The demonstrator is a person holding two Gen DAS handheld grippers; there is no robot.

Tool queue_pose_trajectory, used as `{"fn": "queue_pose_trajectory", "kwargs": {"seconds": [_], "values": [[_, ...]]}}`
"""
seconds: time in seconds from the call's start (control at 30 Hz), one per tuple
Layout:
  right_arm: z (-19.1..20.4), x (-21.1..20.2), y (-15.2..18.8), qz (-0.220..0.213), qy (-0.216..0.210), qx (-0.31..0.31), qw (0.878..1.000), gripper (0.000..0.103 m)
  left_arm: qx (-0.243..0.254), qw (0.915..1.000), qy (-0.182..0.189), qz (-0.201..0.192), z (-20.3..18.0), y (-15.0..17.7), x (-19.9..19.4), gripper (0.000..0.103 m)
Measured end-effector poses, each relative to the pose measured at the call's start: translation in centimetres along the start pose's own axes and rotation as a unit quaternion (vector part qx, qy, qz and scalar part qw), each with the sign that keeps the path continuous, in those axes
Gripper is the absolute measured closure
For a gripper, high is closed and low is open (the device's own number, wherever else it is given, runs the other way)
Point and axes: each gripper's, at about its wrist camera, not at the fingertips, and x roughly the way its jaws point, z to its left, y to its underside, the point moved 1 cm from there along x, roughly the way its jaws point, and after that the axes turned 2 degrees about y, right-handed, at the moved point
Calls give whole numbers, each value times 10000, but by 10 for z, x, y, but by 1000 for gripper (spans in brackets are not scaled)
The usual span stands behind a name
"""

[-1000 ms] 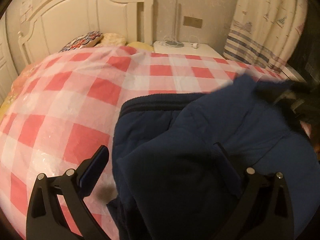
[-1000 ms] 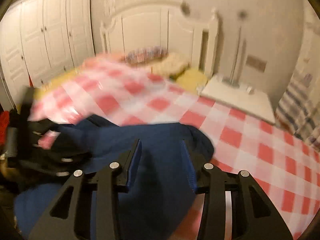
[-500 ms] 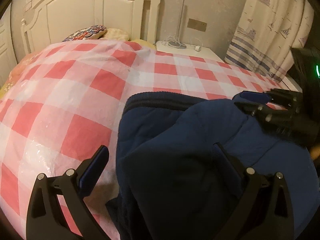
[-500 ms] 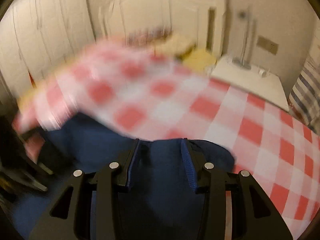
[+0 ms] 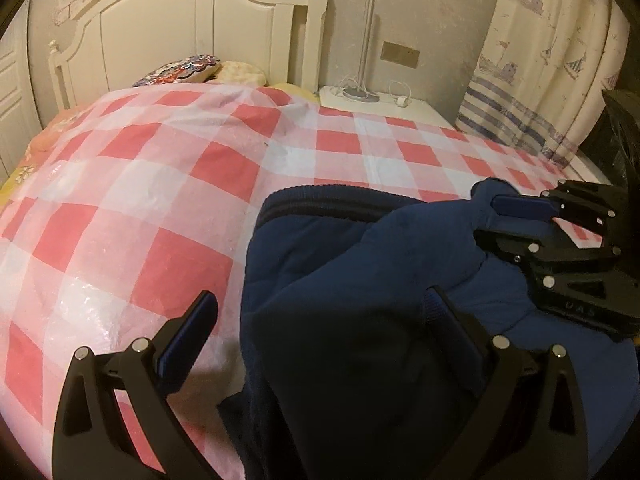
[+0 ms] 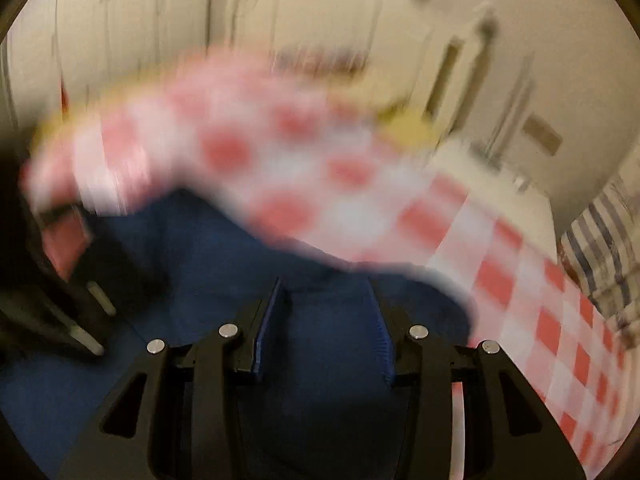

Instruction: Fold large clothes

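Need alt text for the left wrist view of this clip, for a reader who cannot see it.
A navy garment lies bunched on a bed's red-and-white checked cover, between the wide-open fingers of the left gripper. At right, the right gripper is clamped on a bunch of its cloth. Behind stand a white headboard, nightstand and curtain.

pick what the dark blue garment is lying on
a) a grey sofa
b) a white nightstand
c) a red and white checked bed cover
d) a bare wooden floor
c: the left wrist view shows the dark blue garment spread over the red and white checked bed cover, with a white headboard behind it.
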Motion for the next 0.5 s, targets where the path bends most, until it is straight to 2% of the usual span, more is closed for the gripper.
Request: {"fn": "queue_pose_trajectory", "kwargs": {"seconds": [0.07, 0.13, 0.2, 0.27, 0.4, 0.5], "values": [[-8, -3, -2, 191, -122, 293, 9993, 62, 17, 10000, 7, 24, 0, -2, -5, 2], [-2, -19, -5, 268, 61, 187, 9994, 62, 218, 9993, -280, -82, -2, -2, -20, 2], [8, -47, -4, 103, 13, 67, 9999, 62, 435, 9932, -990, -434, -3, 2, -50, 2], [20, -89, 3, -317, -277, -23, 9991, 62, 394, 9892, -1203, -741, 2, 10, -86, 2], [47, -154, 34, -882, -429, -249, 9949, 61, 59, 9875, -851, -1322, -1, 36, -159, 2], [67, -170, 58, -927, -517, -375, 9936, 61, 350, 9888, -209, -1434, -30, 63, -189, 2]]}}
